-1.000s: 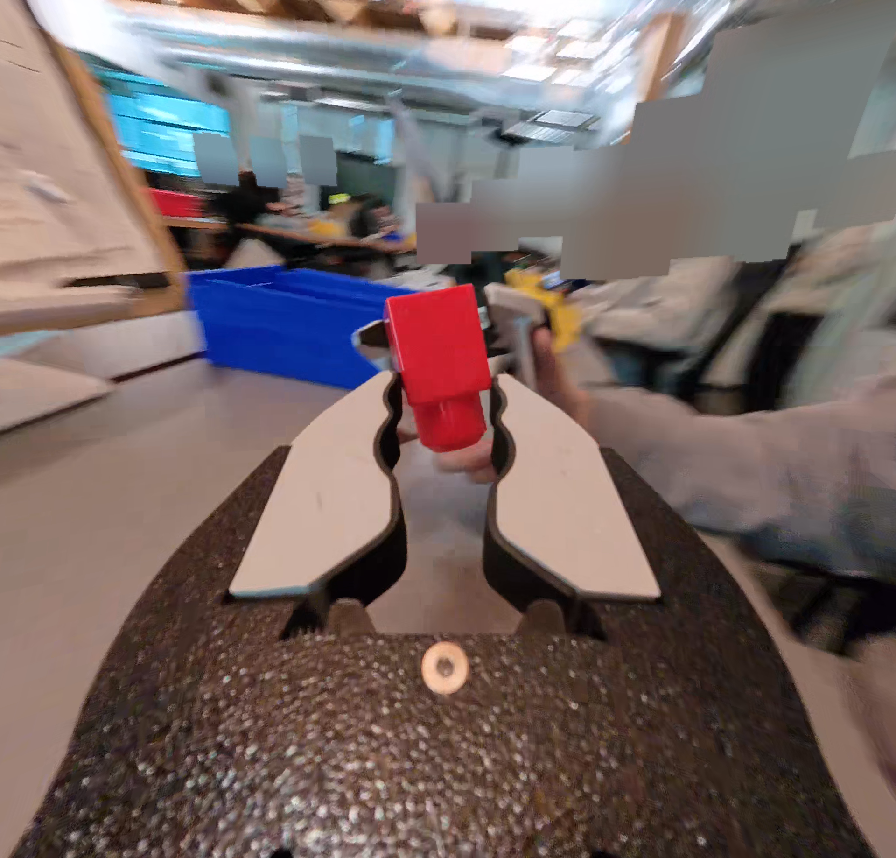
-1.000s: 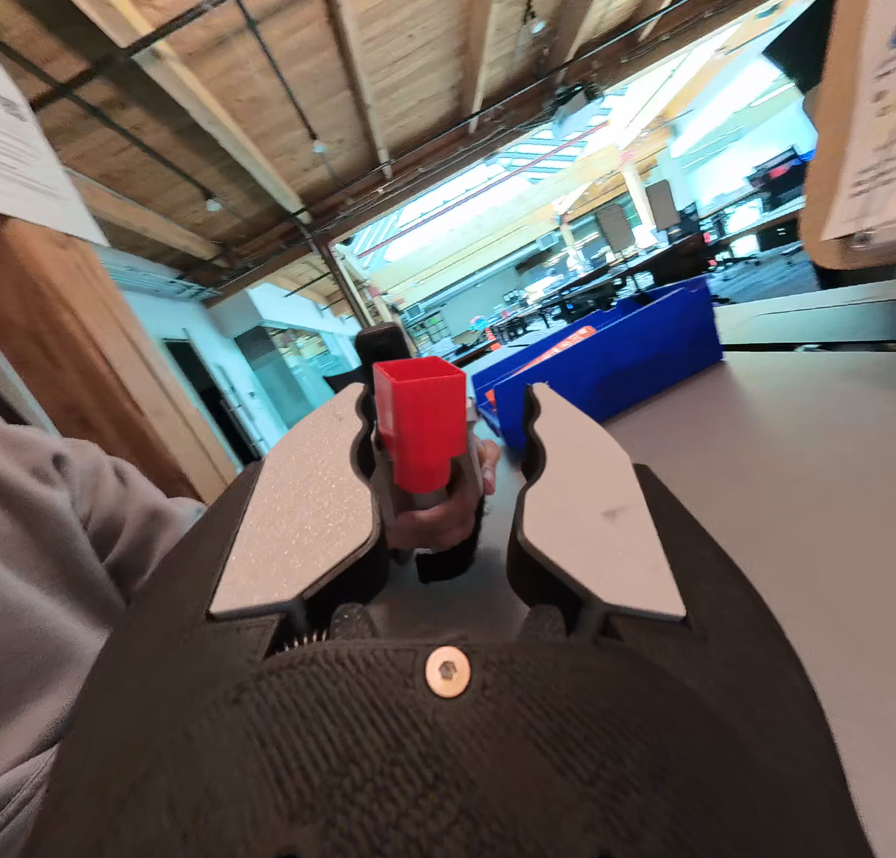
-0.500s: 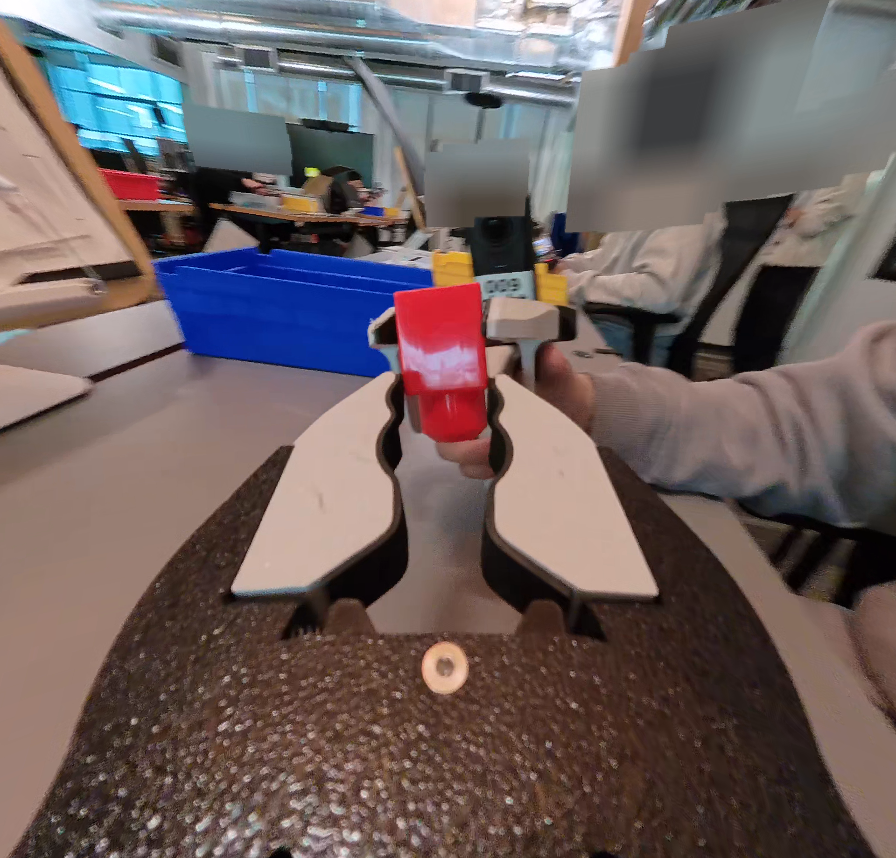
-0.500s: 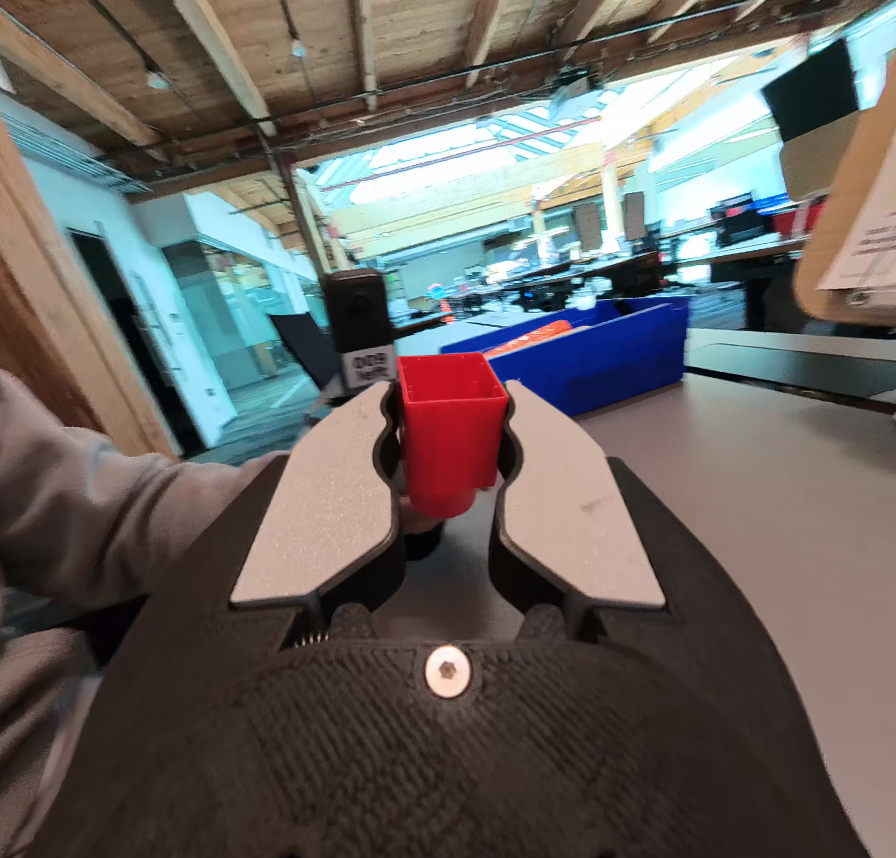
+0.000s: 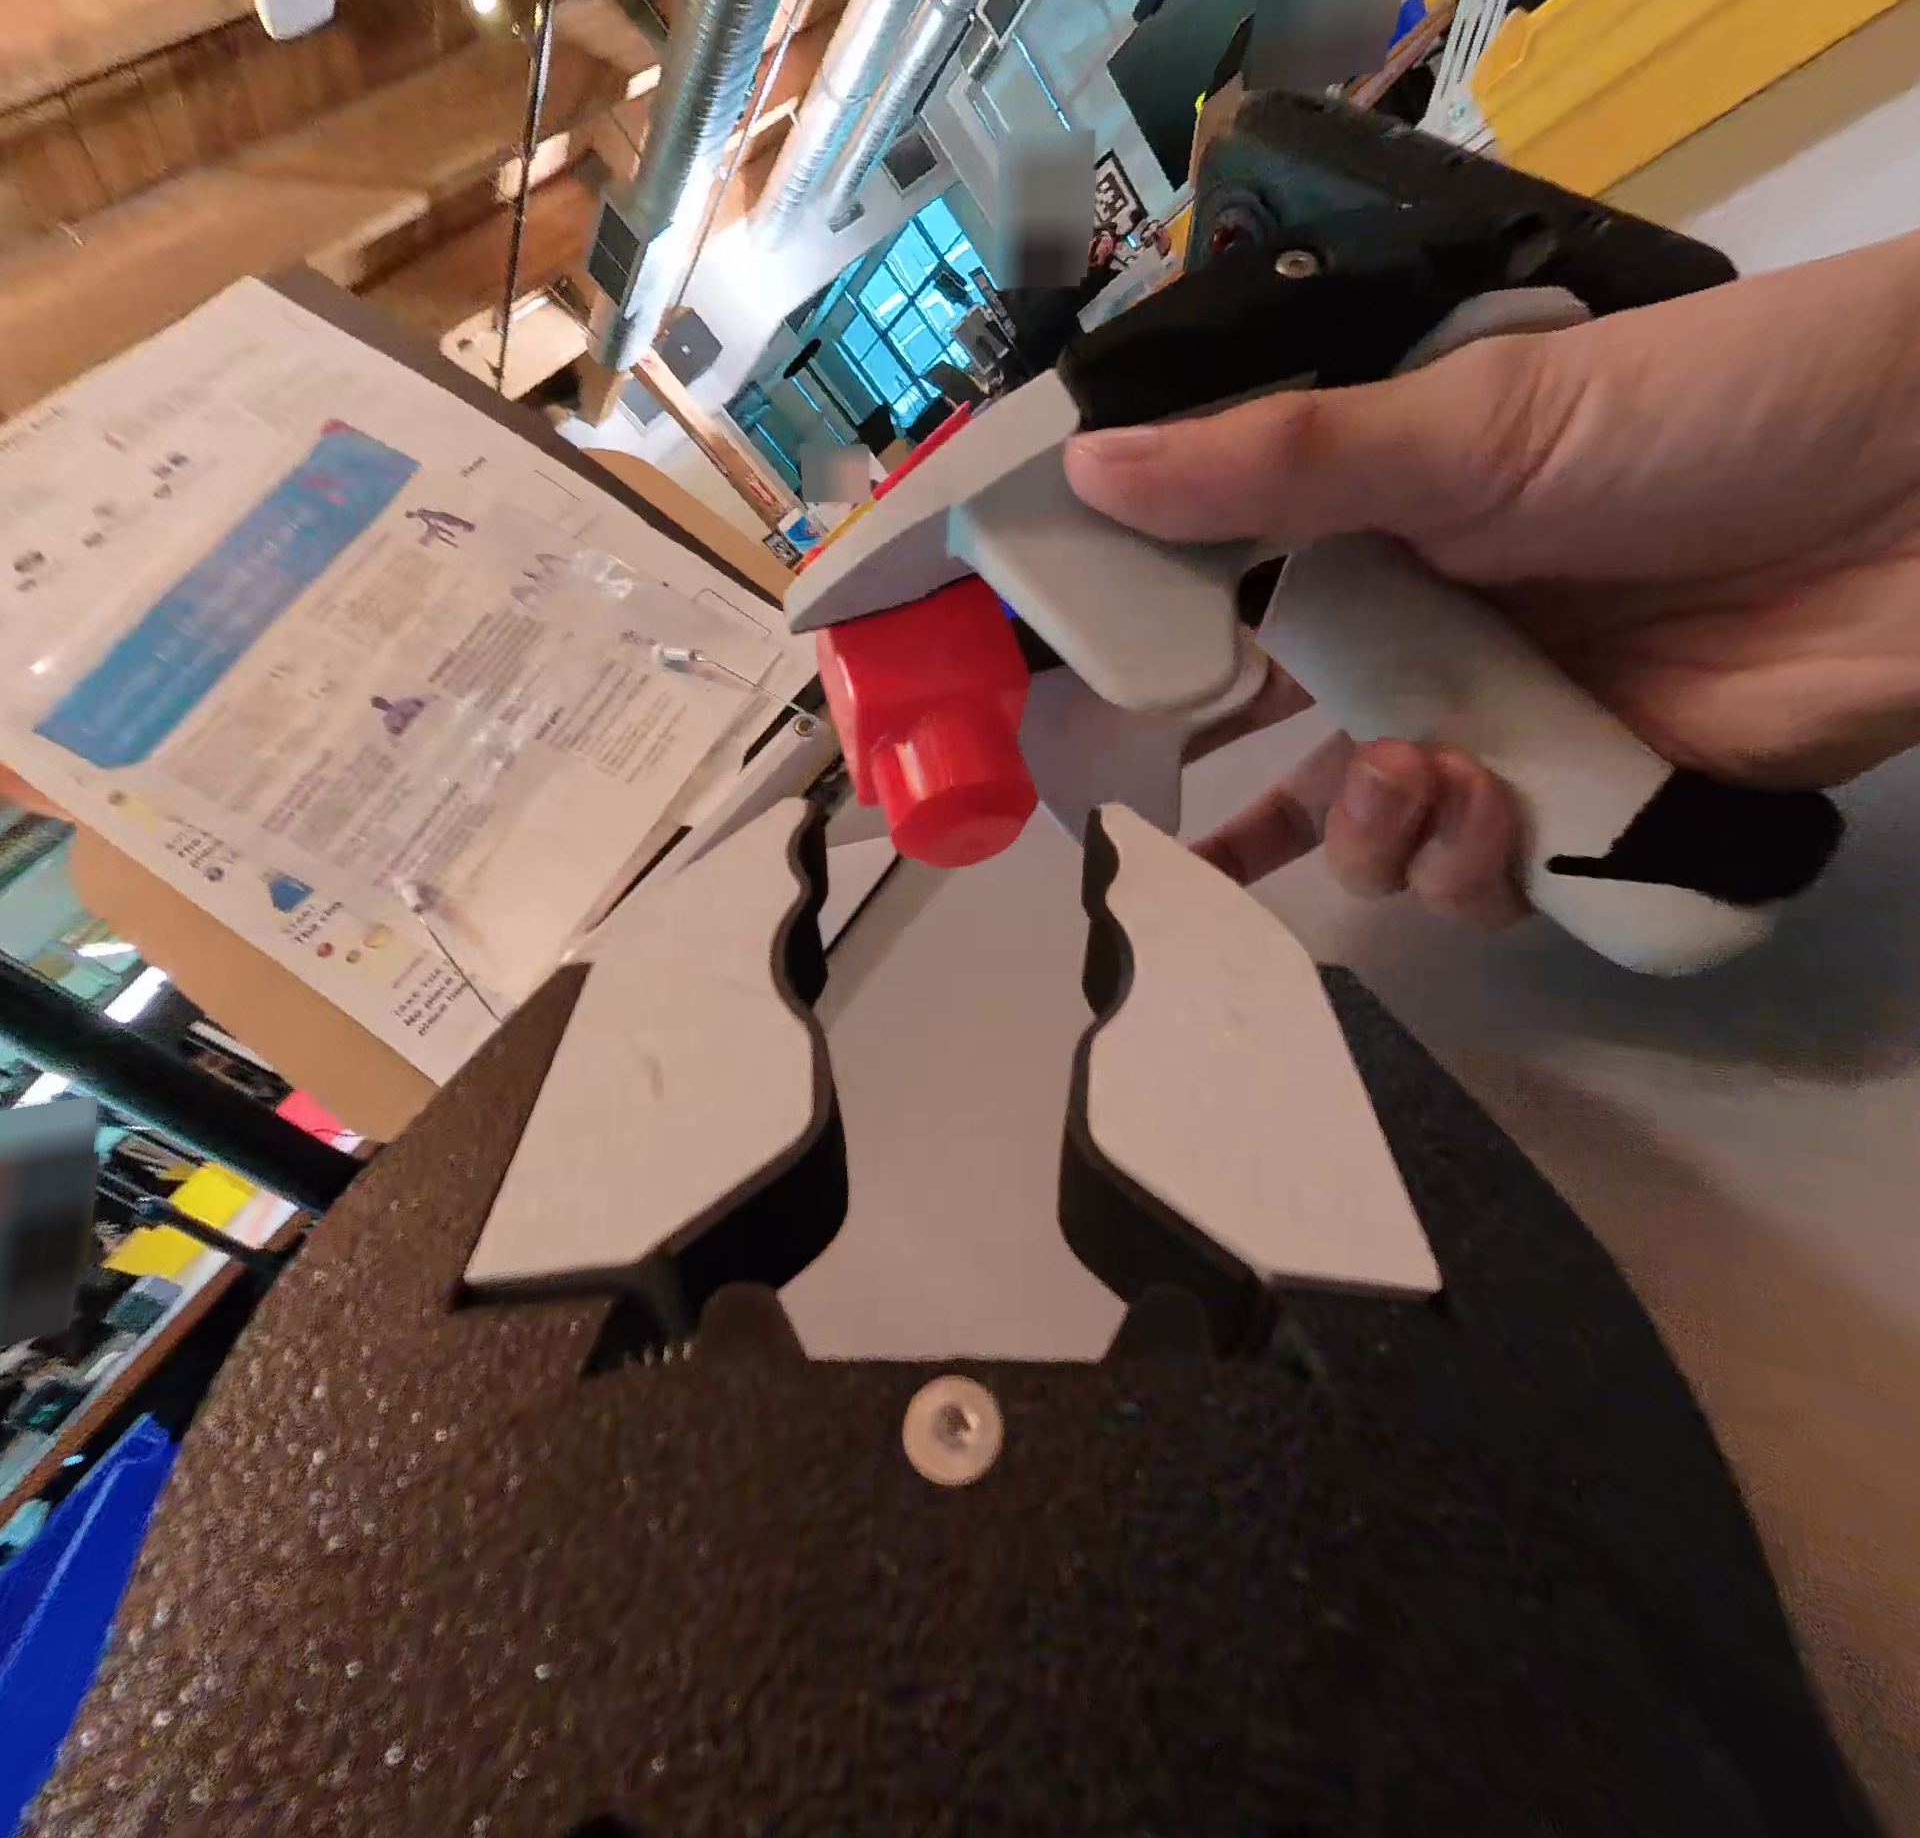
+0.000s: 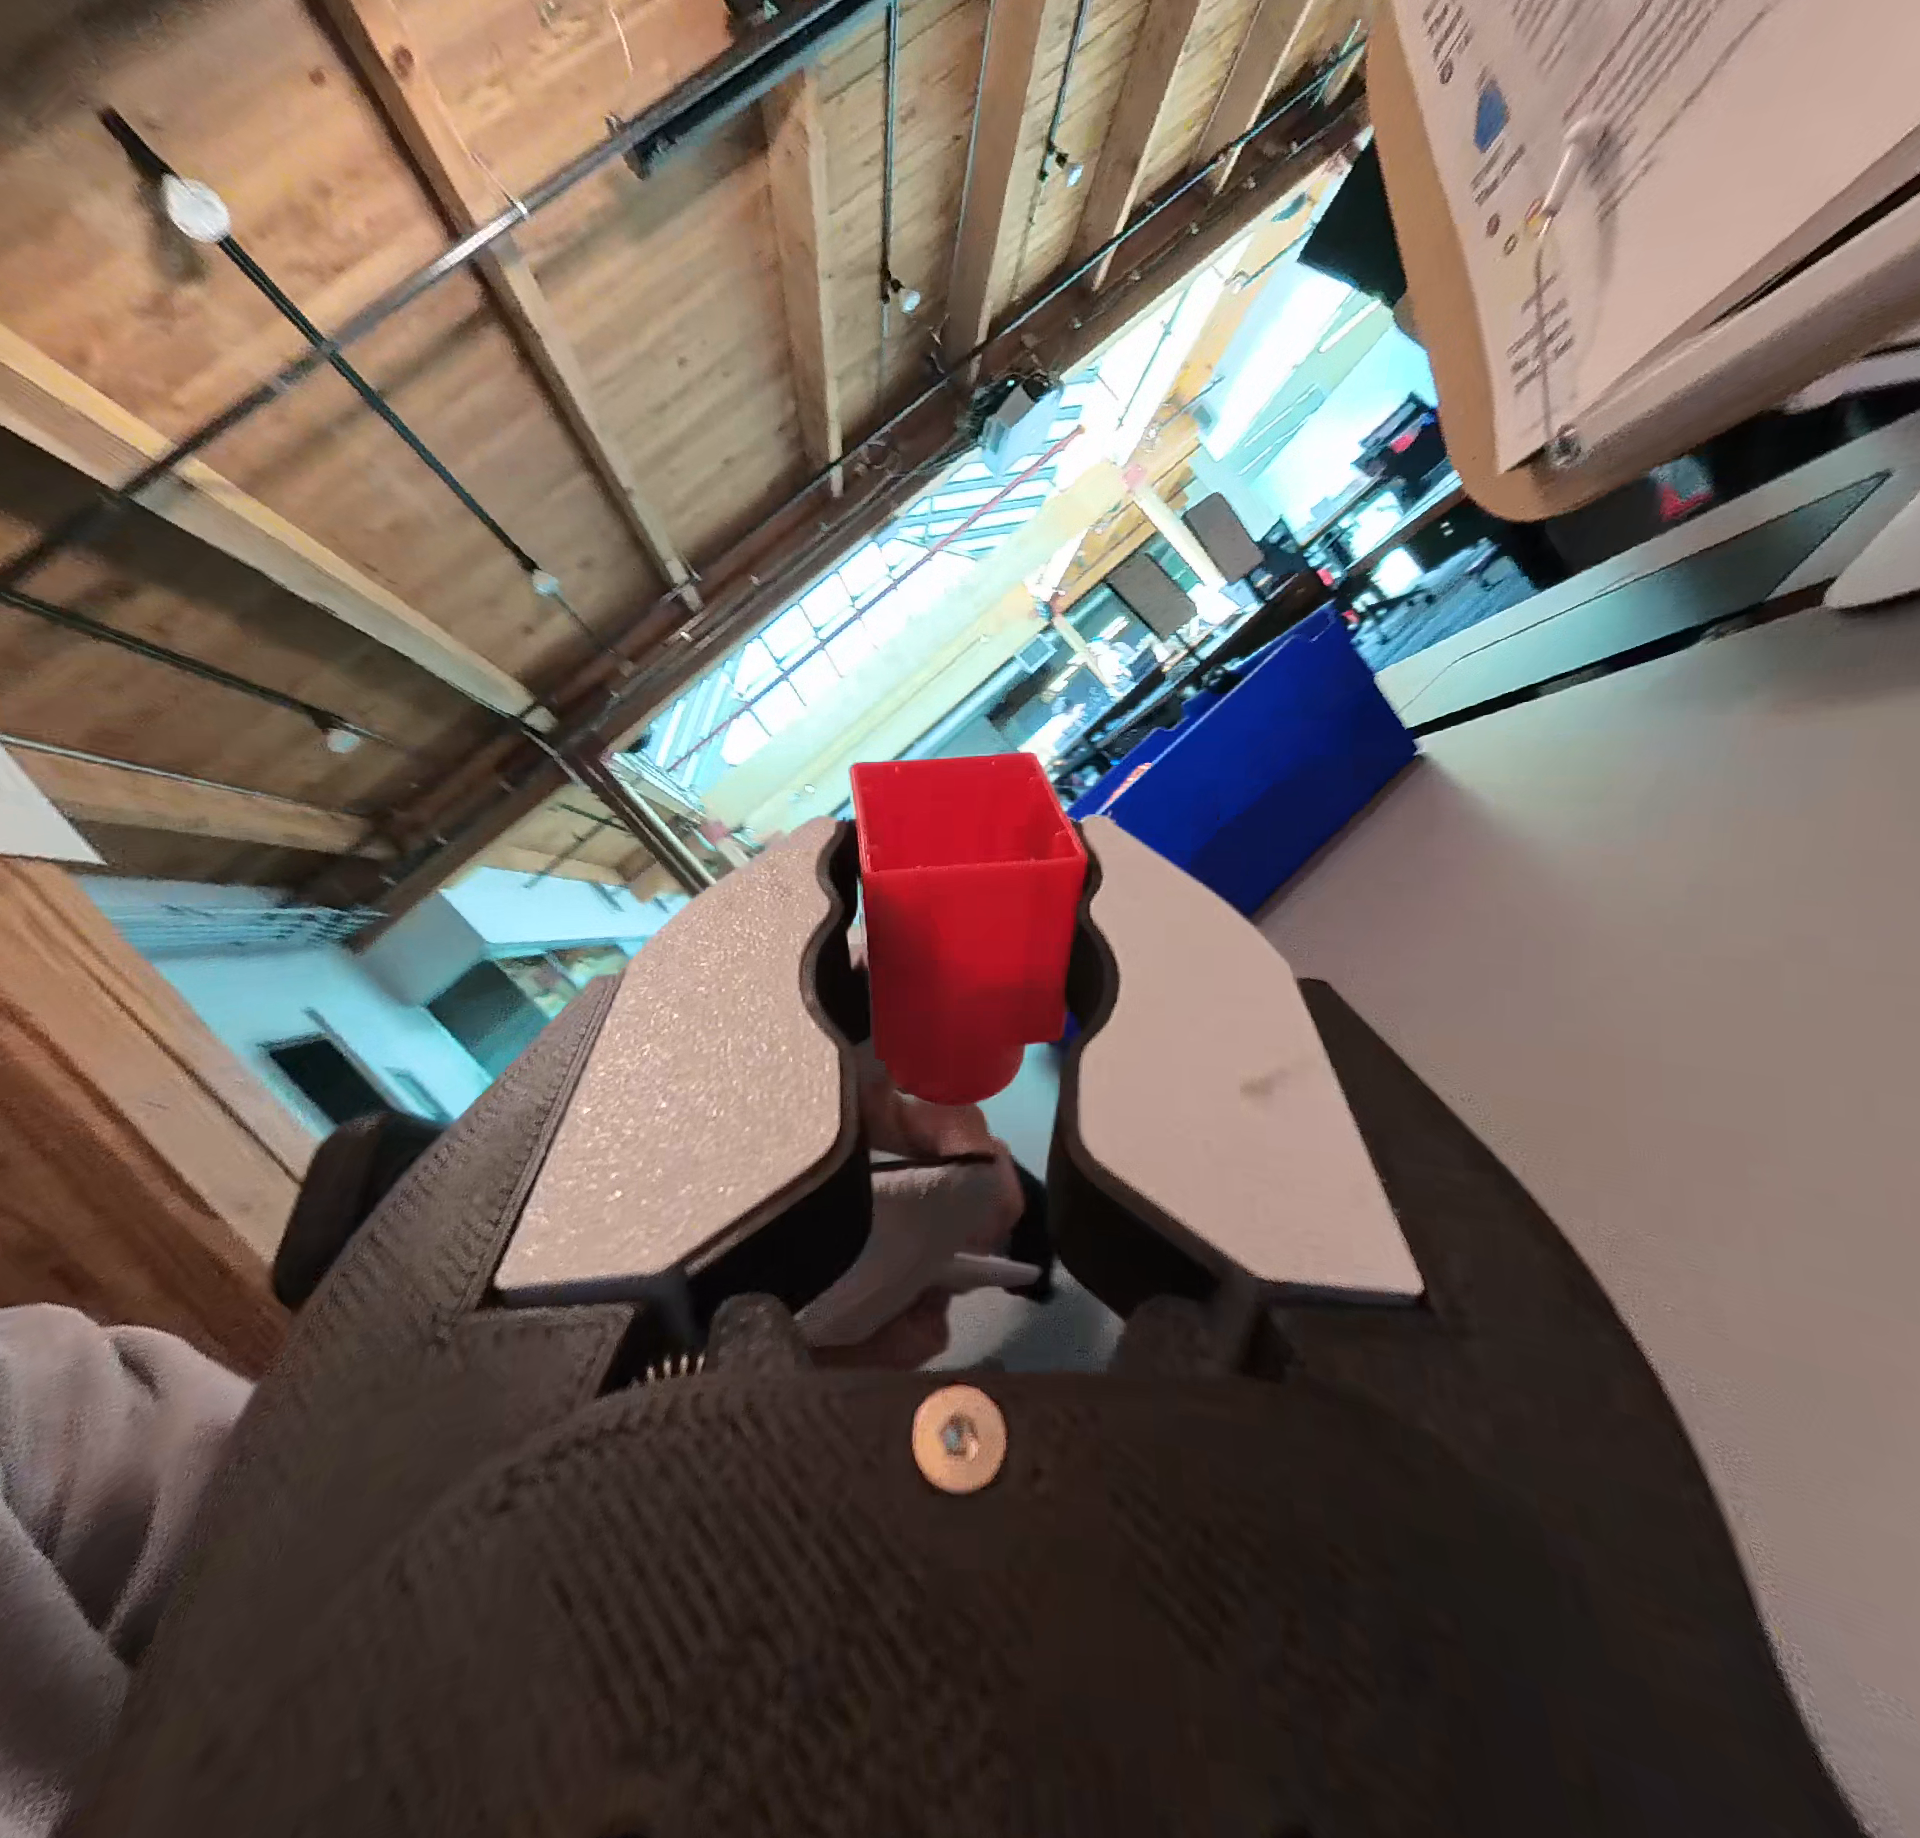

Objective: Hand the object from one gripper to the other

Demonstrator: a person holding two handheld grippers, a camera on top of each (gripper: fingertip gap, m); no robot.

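A: Fingers first. What has the right gripper [image 6: 971,941] got?

B: It is closed on the red cup [image 6: 966,931]. In its own view the cup's square body sits between the two tips, pressed on both sides, open square mouth facing away from the camera and the round stub pointing back toward the gripper body.

A: And the left gripper [image 5: 951,858]?

B: Its fingers [image 5: 675,1092] are spread apart with nothing between them. In the left view the cup [image 5: 930,734] hangs just beyond their tips, stub end toward them; a gap shows on both sides of the stub.

A: So where is the cup relative to the left gripper?

B: Just ahead of it and slightly above, held in the right gripper [image 5: 925,593], which reaches in from the right of that view with a hand [image 5: 1558,500] wrapped round its grey handle.

A: Anything else near the cup?

B: In the right view a blue bin [image 6: 1257,780] stands on the grey surface [image 6: 1662,957] beyond and to the right of the cup. A board with a printed sheet [image 5: 343,645] stands left of the cup in the left view.
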